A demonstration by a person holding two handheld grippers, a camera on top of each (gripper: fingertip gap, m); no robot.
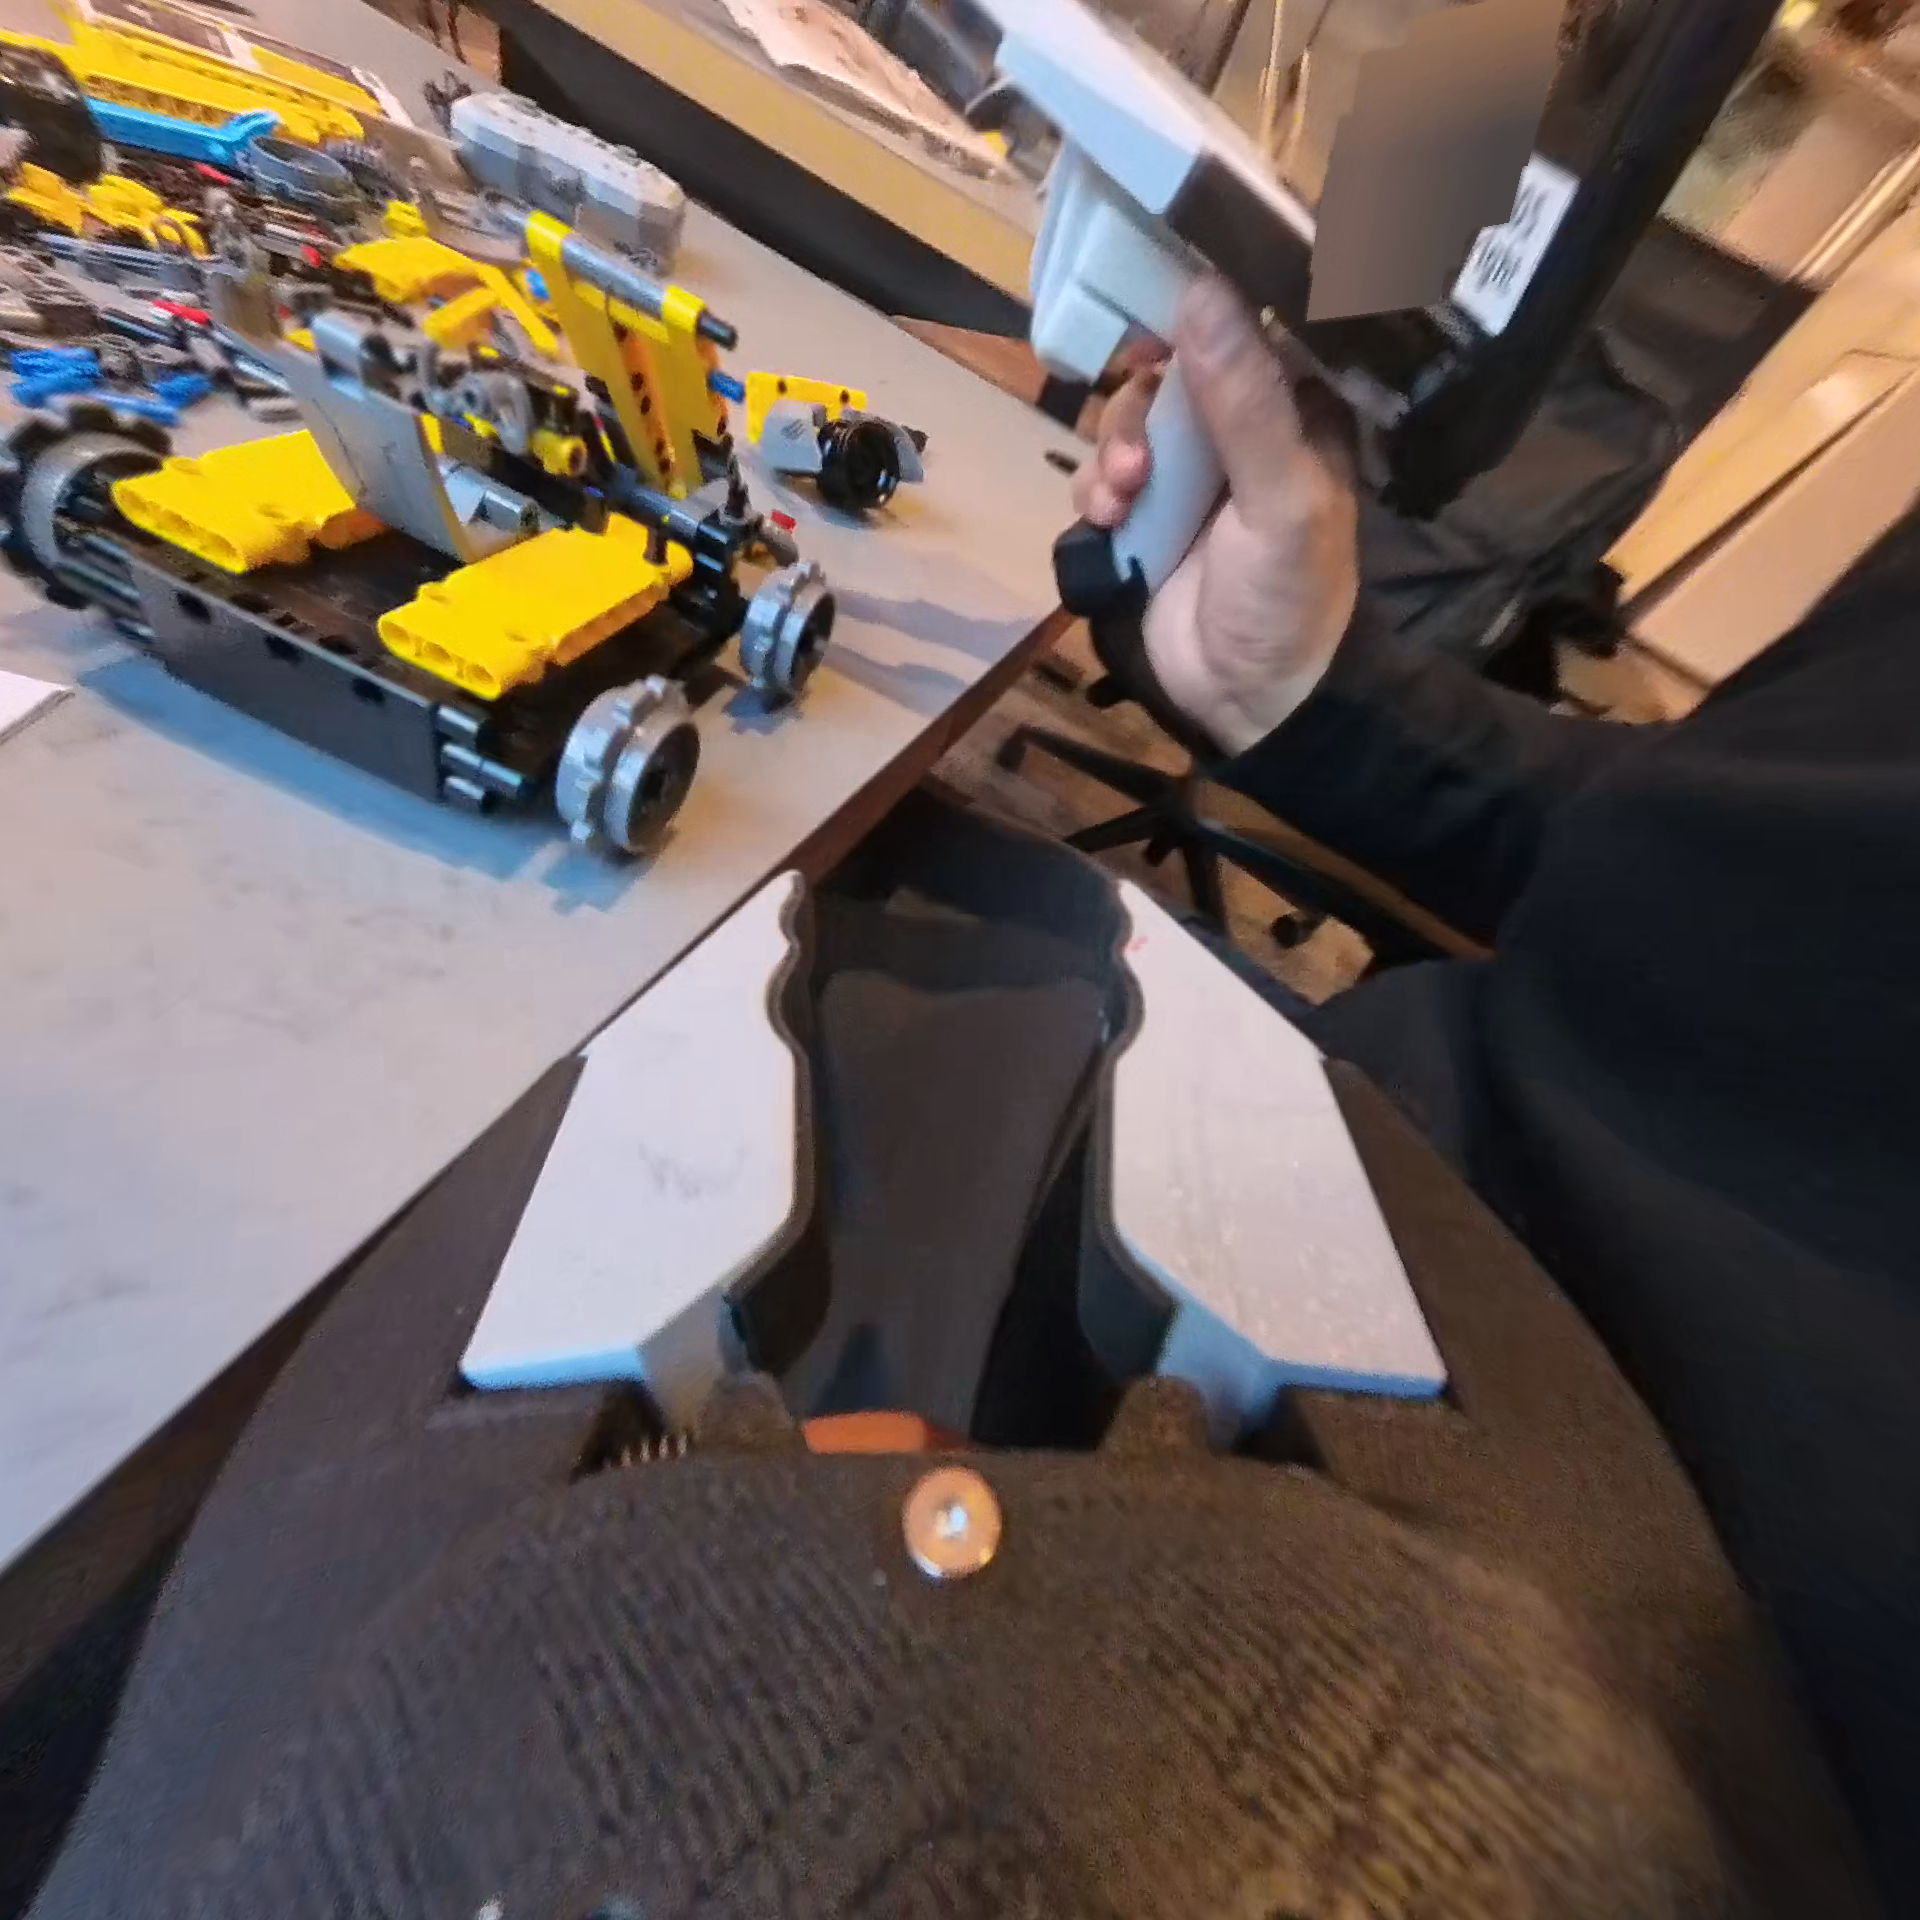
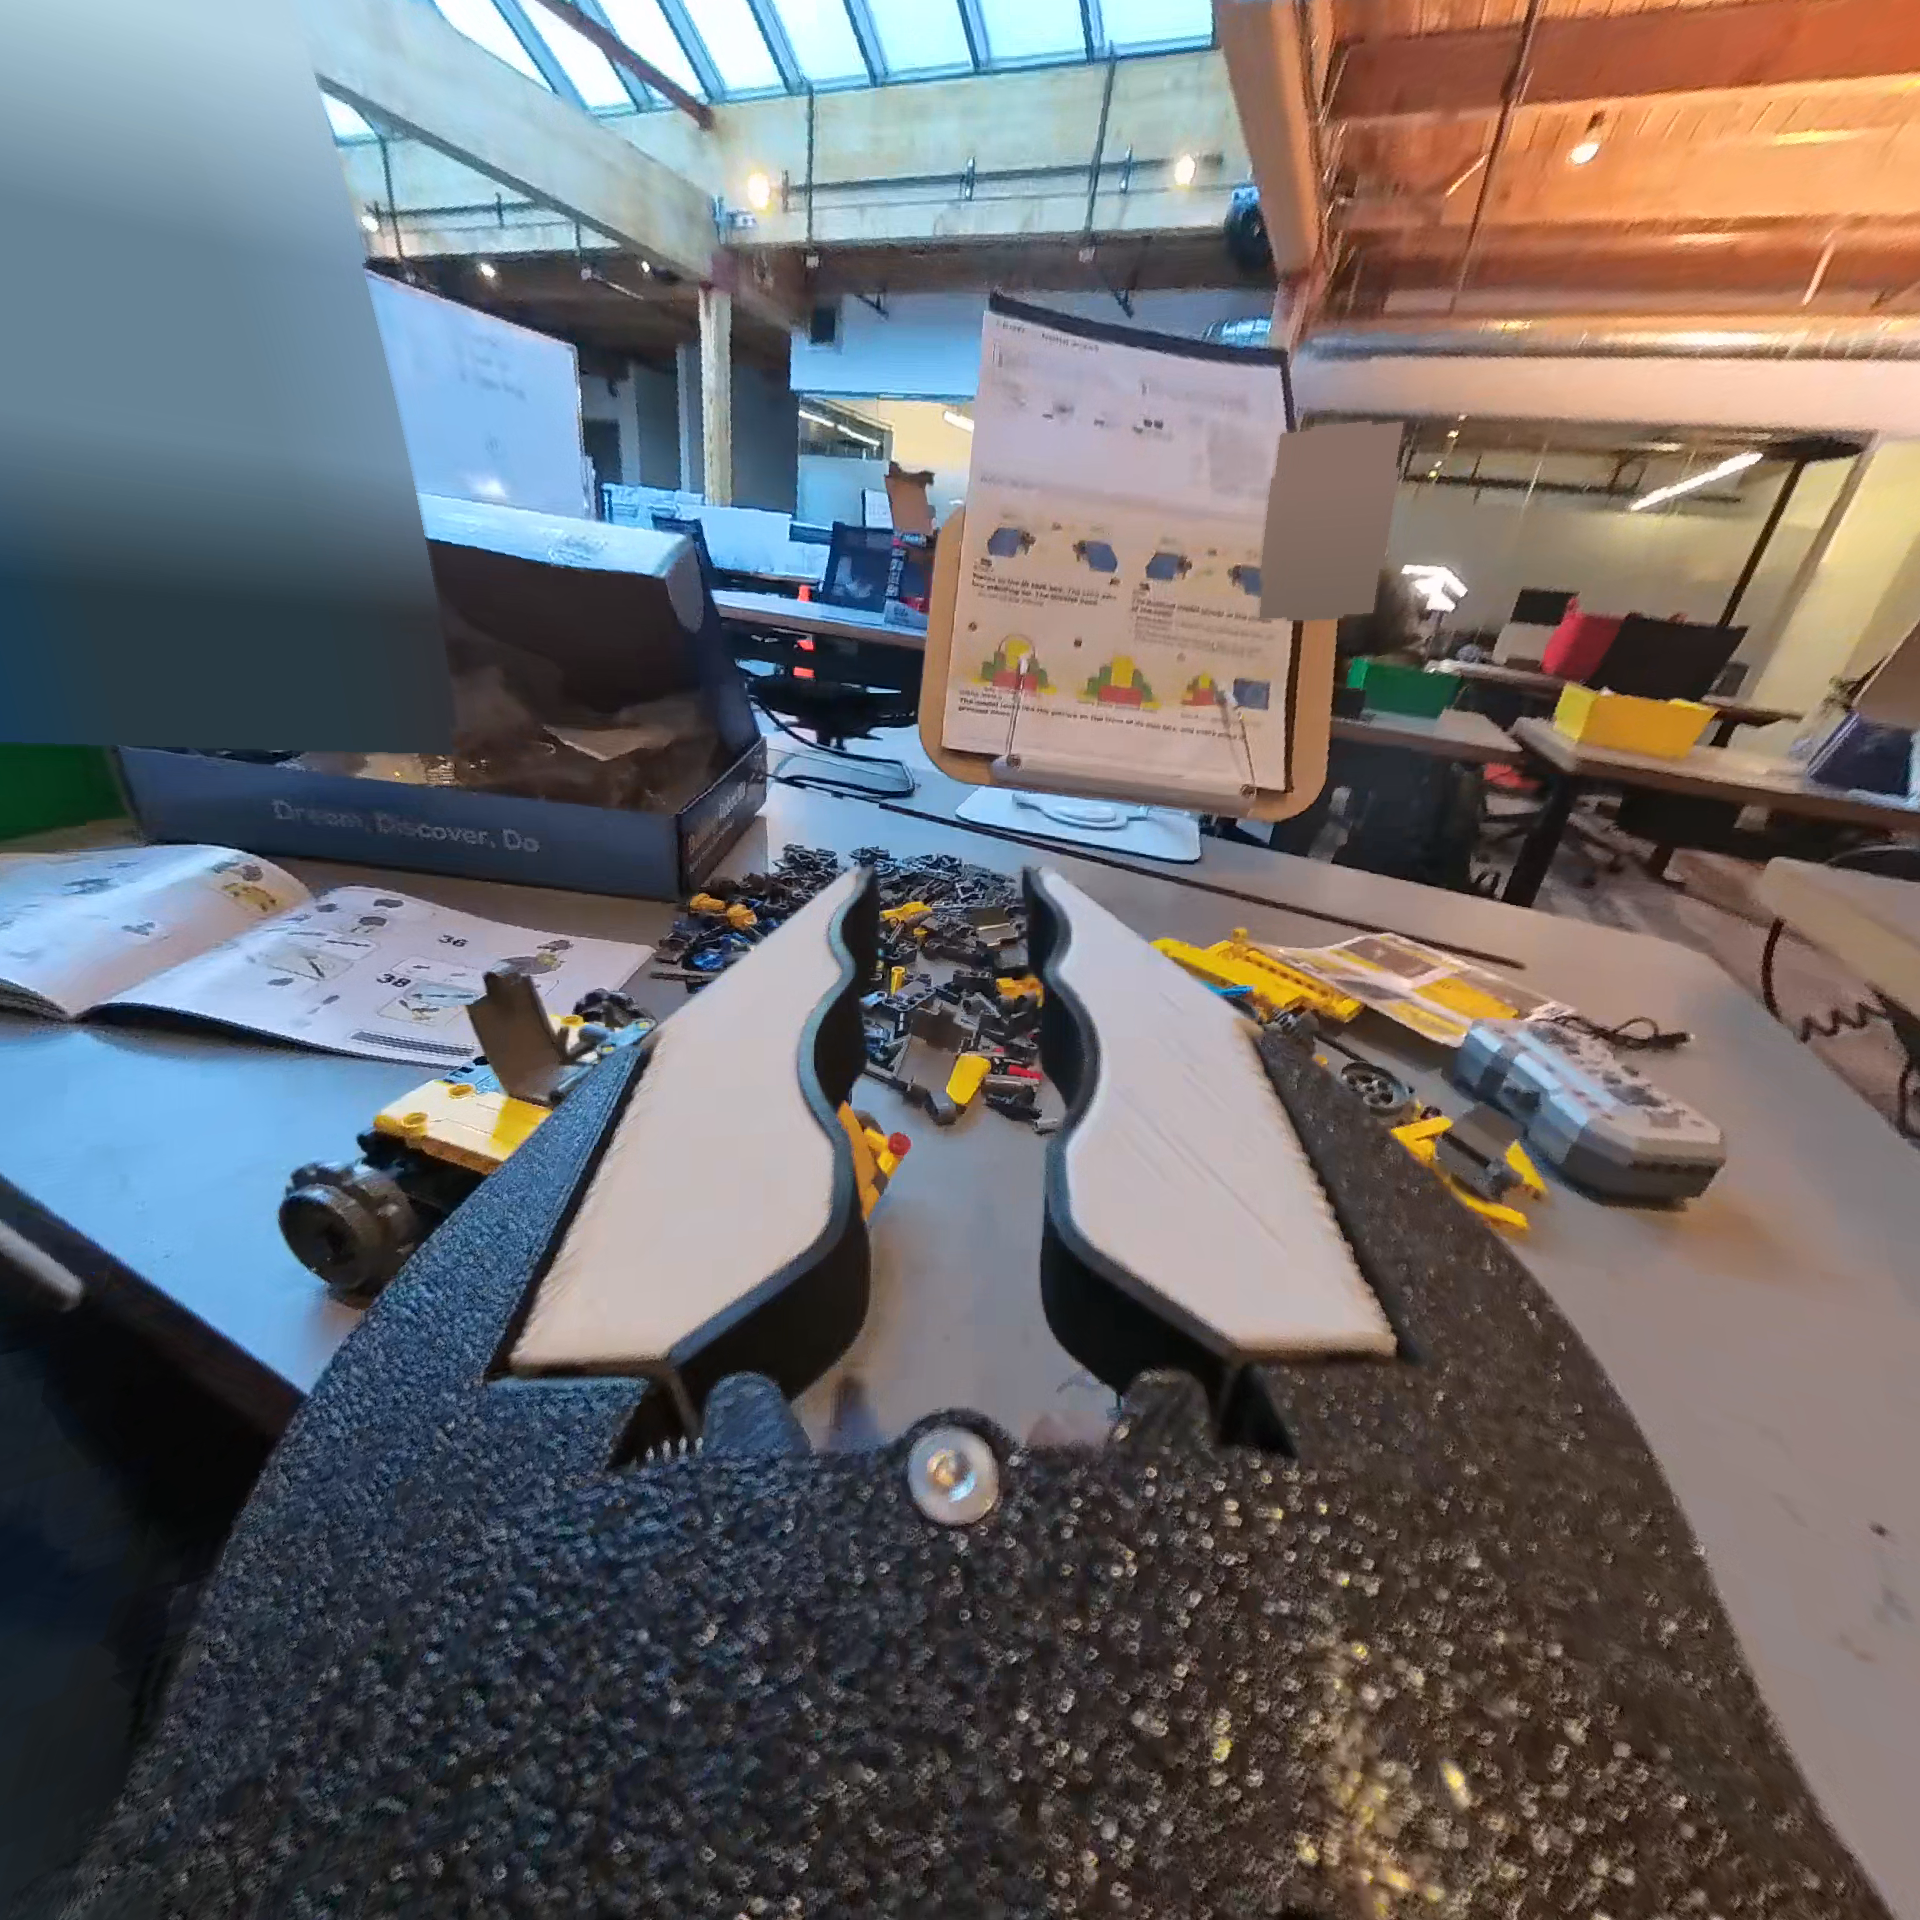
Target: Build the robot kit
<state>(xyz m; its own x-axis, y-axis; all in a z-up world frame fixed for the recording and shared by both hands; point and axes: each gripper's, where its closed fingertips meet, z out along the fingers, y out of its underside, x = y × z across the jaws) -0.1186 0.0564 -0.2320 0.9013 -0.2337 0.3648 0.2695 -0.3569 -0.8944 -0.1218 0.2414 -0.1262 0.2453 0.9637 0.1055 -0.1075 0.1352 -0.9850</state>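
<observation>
Behind loose parts: dark cardboard box, lid up, crumpled bags inside. Grey tabletop in open-plan office, skylight overhead; open booklet, sheet on stand, grey battery unit. Yellow-black brick vehicle part-built, grey wheels. Left tool off tabletop edge, fingers apart, empty. Right tool above parts, fingers apart, empty; gripped by hand

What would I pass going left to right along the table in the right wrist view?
Open instruction booklet → yellow and black toy vehicle → pile of small loose parts → flat yellow pieces → grey battery box.
</observation>
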